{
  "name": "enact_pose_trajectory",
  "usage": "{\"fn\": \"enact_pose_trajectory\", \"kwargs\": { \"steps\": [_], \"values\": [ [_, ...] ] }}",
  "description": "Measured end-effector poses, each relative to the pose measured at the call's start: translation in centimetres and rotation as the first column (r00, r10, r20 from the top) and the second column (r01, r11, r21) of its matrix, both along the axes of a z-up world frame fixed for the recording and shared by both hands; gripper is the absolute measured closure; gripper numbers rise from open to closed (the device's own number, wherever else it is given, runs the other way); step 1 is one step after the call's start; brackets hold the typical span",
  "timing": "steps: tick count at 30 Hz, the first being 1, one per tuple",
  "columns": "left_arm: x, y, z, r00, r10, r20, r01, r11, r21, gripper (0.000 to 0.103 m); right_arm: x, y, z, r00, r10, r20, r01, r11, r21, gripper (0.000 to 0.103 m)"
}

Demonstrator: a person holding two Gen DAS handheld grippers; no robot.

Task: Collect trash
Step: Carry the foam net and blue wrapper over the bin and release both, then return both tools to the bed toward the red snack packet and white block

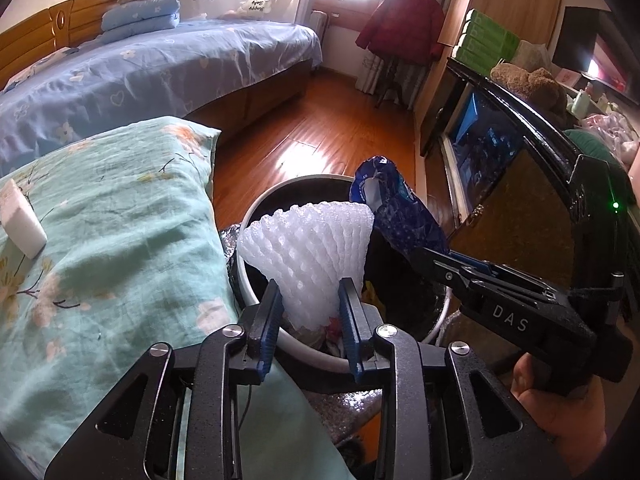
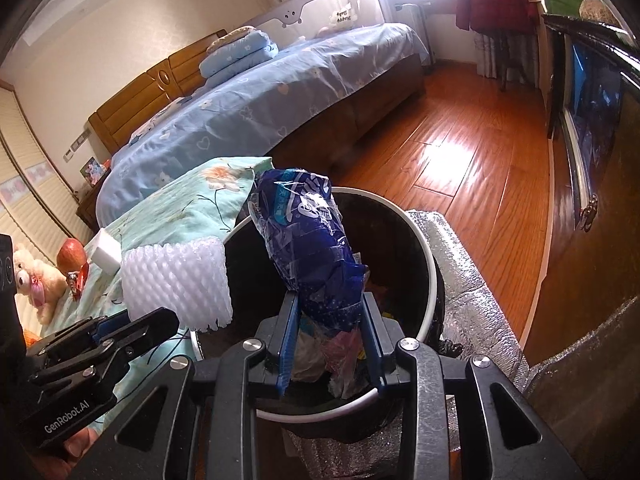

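A white-rimmed trash bin (image 1: 256,280) is sitting at centre, beside a floral green cushion (image 1: 120,216) at nine o'clock. The right gripper (image 2: 330,312) is pinching a crumpled blue plastic wrapper (image 2: 308,236) above the bin's opening. The left gripper (image 1: 308,296) is clamping a white foam net (image 1: 308,248) over the bin's rim.

Black textured left gripper (image 1: 310,300), blue ribbed pads, silver screws, right gripper (image 2: 330,312) alike, bare-skinned hand (image 1: 560,412)

A home bedroom: a bed (image 2: 256,108) with blue bedding and wooden headboard (image 2: 160,80), folded quilts (image 2: 240,52) on it, a red coat (image 1: 404,20) hanging beyond its foot, wood floor (image 2: 460,152) beside it.
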State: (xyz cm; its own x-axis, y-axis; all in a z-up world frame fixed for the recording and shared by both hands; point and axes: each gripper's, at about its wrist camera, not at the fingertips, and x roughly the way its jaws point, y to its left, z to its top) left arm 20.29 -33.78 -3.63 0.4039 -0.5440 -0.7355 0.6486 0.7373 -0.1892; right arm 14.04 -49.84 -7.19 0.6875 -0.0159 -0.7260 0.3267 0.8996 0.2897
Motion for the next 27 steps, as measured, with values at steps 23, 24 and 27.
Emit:
{"fn": "enact_pose_trajectory", "kwargs": {
  "steps": [23, 24, 27],
  "values": [
    [-0.4, 13.1, -0.6, 0.967, 0.254, -0.023, -0.255, 0.965, -0.061, 0.037, -1.1, 5.3, 1.3, 0.997, 0.049, 0.065, -0.051, 0.998, 0.038, 0.019],
    [-0.5, 14.0, -0.6, 0.962, 0.271, -0.024, -0.272, 0.960, -0.061, 0.037, -1.0, 6.0, 1.4, 0.996, 0.061, 0.070, -0.064, 0.997, 0.038, 0.018],
    [-0.4, 16.6, -0.8, 0.948, 0.318, -0.028, -0.319, 0.946, -0.060, 0.037, -0.6, 7.9, 1.7, 0.992, 0.099, 0.078, -0.102, 0.994, 0.035, 0.017]
  ]
}}
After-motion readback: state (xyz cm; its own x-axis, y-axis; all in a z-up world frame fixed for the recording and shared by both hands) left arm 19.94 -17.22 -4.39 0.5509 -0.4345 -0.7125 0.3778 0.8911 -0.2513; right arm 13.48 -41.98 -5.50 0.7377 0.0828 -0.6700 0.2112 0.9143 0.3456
